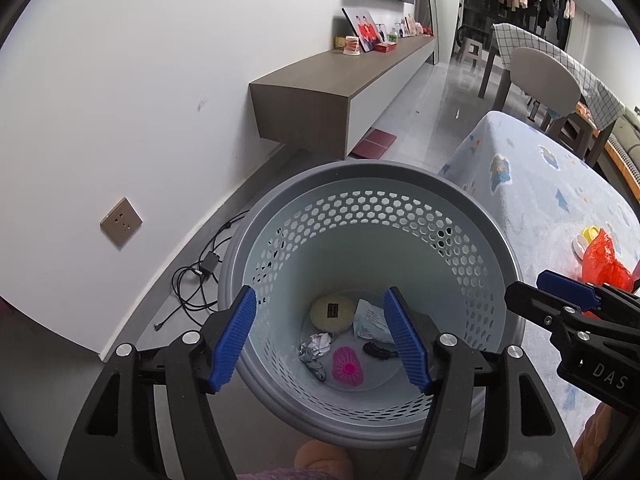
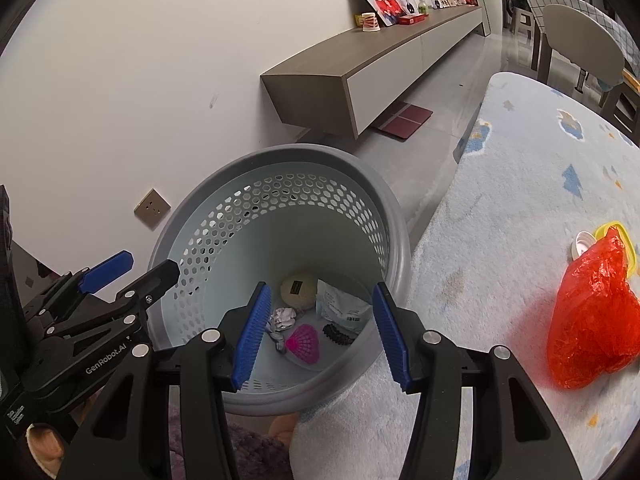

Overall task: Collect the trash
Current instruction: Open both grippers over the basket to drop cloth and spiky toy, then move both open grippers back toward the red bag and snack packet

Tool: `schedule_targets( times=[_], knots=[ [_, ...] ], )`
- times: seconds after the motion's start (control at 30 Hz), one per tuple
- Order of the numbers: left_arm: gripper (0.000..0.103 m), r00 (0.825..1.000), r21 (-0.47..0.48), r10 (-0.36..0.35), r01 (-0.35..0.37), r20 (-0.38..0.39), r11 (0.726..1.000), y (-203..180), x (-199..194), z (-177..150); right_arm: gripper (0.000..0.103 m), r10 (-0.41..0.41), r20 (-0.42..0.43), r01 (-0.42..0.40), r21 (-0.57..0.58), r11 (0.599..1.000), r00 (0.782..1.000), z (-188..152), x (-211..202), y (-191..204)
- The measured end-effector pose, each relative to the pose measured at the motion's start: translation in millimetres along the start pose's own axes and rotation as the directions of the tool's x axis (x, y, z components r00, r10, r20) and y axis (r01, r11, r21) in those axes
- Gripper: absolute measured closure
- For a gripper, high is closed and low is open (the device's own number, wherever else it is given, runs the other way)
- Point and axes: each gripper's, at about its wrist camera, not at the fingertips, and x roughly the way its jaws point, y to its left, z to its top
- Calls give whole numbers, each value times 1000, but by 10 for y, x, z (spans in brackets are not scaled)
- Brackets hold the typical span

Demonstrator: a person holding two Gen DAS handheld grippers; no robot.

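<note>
The left gripper (image 1: 324, 336) points steeply downward, its 2 blue-padded fingers (image 1: 236, 338) spread wide apart with nothing pinched between the pads. The right gripper (image 2: 320, 334) tilts down at much the same angle, its 2 blue pads parted and gripping nothing. Each tool shows in the other's view: the right gripper enters the left wrist view from the right edge, and the left gripper enters the right wrist view from the left edge, jaws parted.

One grey basket (image 1: 372, 176) holds five bits of trash: one round sponge (image 1: 332, 312), one paper packet (image 1: 370, 318), one crumpled wrapper (image 1: 316, 345), one pink shuttlecock (image 1: 348, 366), one black clip (image 1: 378, 350). On the blanket, one red bag (image 2: 592, 320), two lids (image 2: 584, 242).
</note>
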Motion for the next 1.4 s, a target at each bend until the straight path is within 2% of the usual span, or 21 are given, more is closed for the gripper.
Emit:
schedule_targets(
  times=[0.17, 0.4, 0.67, 1.4],
  knots=[
    [33, 1000, 1, 0, 0, 2, 1000, -8, 5, 0, 51, -2, 12, 2, 9, 1000, 1000, -14, -56, -11],
    [31, 1000, 13, -1, 1, 11, 1000, -76, -23, -7, 50, -18, 24, 17, 44, 999, 1000, -106, -168, -123],
    [29, 1000, 20, -12, 11, 28, 1000, -191, -76, -9, 49, -48, 41, 43, 124, 991, 998, -348, -394, -374],
    [27, 991, 122, -107, 96, 85, 988, -900, -367, -97, 49, -188, 92, 153, 295, 943, 978, -1046, -1192, -1100]
  ],
)
